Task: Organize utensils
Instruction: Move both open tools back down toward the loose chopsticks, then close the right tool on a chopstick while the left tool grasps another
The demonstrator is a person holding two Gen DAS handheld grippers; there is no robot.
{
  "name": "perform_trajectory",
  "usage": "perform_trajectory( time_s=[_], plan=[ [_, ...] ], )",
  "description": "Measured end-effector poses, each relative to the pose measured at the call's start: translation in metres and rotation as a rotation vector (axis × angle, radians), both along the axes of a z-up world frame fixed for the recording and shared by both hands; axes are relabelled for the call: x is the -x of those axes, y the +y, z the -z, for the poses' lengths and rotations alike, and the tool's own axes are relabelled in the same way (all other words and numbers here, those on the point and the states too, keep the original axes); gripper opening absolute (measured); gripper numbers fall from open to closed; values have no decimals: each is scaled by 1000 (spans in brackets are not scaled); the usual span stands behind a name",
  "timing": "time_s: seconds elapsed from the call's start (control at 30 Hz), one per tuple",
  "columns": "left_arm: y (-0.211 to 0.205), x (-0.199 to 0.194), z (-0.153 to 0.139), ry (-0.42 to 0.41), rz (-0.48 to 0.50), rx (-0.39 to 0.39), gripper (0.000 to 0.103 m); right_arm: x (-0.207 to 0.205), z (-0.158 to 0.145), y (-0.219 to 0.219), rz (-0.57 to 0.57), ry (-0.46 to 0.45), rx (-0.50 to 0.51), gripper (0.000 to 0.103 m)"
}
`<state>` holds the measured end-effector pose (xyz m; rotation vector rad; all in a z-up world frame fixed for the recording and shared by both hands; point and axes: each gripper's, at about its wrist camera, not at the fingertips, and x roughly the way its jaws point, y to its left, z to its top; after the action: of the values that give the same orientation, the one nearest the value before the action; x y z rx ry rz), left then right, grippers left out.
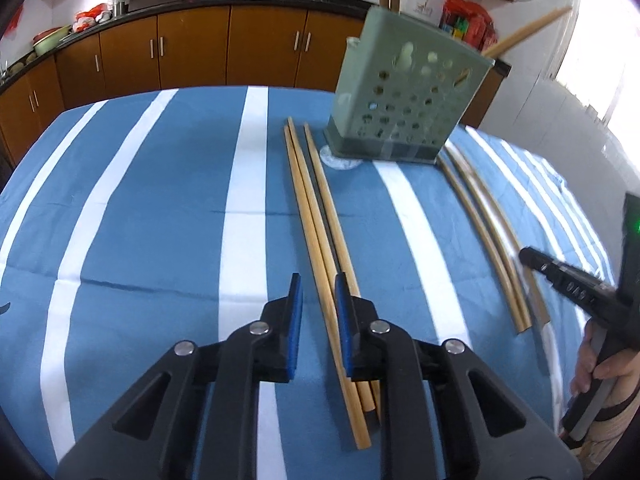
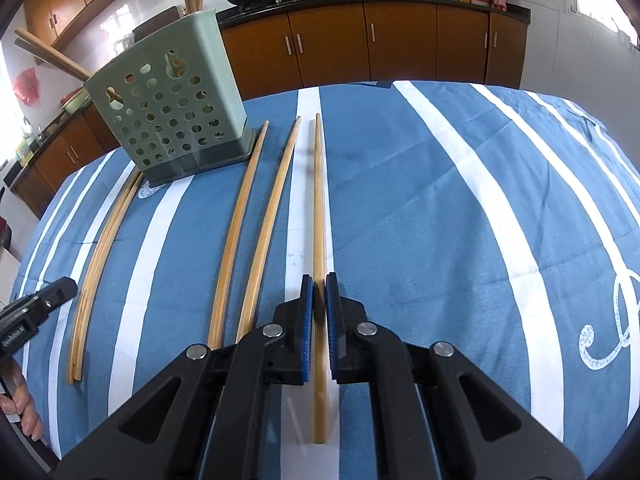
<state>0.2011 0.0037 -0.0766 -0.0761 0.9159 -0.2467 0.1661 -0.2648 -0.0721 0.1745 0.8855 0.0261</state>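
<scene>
The left tongs (image 1: pixel 319 288) are straddling one chopstick (image 1: pixel 316 248) of three, narrowly parted. The right tongs (image 2: pixel 319 288) are clamping a single chopstick (image 2: pixel 319 208) mid-table (image 2: pixel 420 208), with the green holder (image 2: pixel 172 116) standing towards the far edge.

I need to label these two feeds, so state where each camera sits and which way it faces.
Left wrist: on the left gripper, angled down the table at chopsticks between its pads; the right gripper and a hand show.
Right wrist: on the right gripper, shut on one chopstick; the left gripper shows.
Shared: the green holder, striped cloth.
</scene>
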Motion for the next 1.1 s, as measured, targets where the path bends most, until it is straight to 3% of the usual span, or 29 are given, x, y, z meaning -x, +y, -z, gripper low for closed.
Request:
perform_trajectory(
  time_s=[0.4, 0.47, 0.7, 0.87, 1.1],
  plan=[
    [-12, 3, 7, -3, -16, -95, 15, 3, -1, 7, -15, 4, 32, 8],
    [-10, 4, 7, -8, -29, -91, 10, 3, -1, 7, -17, 7, 17, 8],
    [18, -13, 7, -10, -109, -122, 8, -1, -1, 1, -4, -5, 46, 7],
    [54, -27, 6, -10, -168, -102, 9, -11, 0, -18, 51, -8, 55, 7],
    [65, -27, 6, -17, -161, -68, 9, -12, 1, -22, 61, -12, 48, 8]
  ],
)
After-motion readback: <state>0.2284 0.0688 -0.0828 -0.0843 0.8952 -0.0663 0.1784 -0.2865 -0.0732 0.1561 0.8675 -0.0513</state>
